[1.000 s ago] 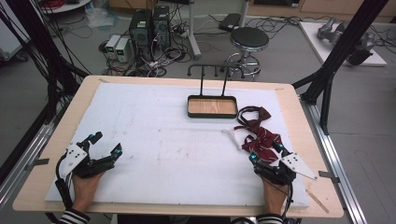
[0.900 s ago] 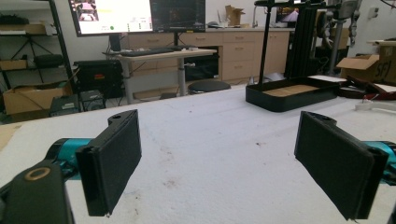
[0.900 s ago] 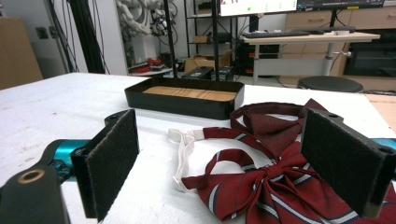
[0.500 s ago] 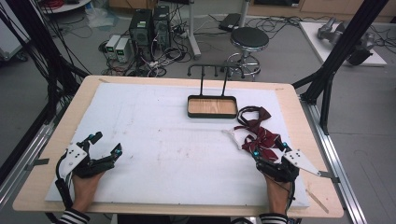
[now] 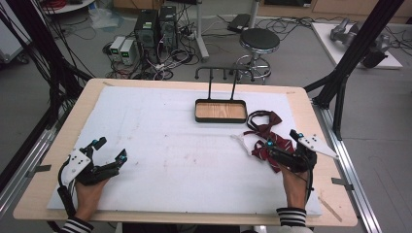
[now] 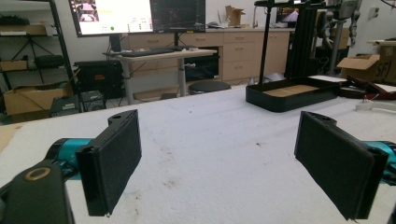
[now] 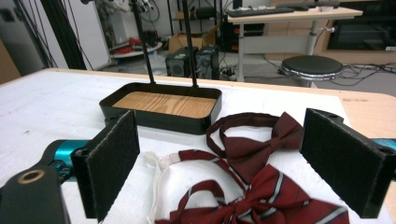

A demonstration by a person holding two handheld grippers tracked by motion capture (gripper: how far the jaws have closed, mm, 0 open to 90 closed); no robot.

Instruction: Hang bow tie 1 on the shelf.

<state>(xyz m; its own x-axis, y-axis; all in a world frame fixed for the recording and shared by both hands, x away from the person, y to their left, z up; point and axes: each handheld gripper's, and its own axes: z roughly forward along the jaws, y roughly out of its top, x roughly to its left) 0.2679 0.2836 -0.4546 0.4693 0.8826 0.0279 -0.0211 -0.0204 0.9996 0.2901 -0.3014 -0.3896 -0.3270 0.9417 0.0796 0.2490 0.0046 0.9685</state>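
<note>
At the left of the high view, the left gripper (image 5: 111, 150) is resting low over the white mat (image 5: 160, 145) near the table's front left corner, held in a hand (image 5: 87, 194) whose striped cuff is showing at the bottom edge. Its jaws are standing wide apart with nothing between them, and in the left gripper view the left gripper (image 6: 219, 163) is framing only bare, slightly smudged mat. Farther along, near the middle of the far edge of the mat, a black tray (image 5: 220, 118) with a wooden floor is sitting under a thin black rack of two upright rods. Just right of the tray, a plain dark red bow tie (image 5: 266, 121) is lying with its strap looped, and a striped red bow tie (image 5: 272, 147) with a white strap is lying just in front of it, the two touching or overlapping. The right gripper (image 5: 283, 143) is hovering right at the striped tie, its jaws spread wide and gripping nothing. In the right gripper view, the right gripper (image 7: 219, 163) is bracketing both ties, with the striped red bow tie (image 7: 271, 200) nearest and the plain dark red bow tie (image 7: 261, 142) beyond it, in front of the black tray (image 7: 159, 119).
</note>
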